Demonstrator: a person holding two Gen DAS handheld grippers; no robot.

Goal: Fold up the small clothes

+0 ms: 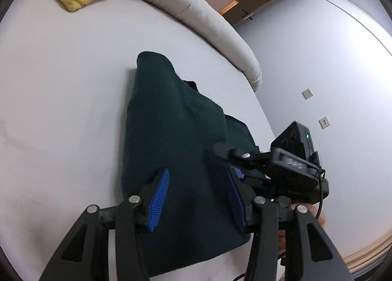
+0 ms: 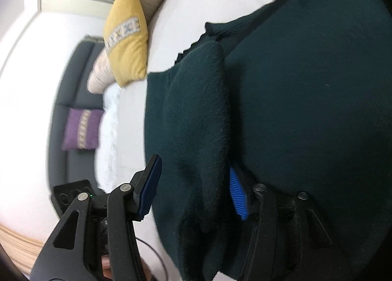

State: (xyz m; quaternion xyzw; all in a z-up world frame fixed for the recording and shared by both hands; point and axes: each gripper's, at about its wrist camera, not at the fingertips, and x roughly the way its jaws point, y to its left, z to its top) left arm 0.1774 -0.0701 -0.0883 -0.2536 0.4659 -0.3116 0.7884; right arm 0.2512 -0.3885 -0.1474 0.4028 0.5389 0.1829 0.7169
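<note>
While the dark green sweater (image 1: 171, 148) lies on the white bed (image 1: 61, 85), the left tongs (image 1: 198, 197) stand partly open over its near end, pads clear of the cloth. Beside them, the right tongs (image 2: 193, 188) straddle a raised fold, blue pads (image 2: 237, 195) apart, gripping nothing.

The sweater (image 2: 306, 109) runs off the right wrist view's right edge. Its fold hides part of the right gripper (image 2: 193, 188). The purple cushion (image 2: 82, 129) is blurred.
</note>
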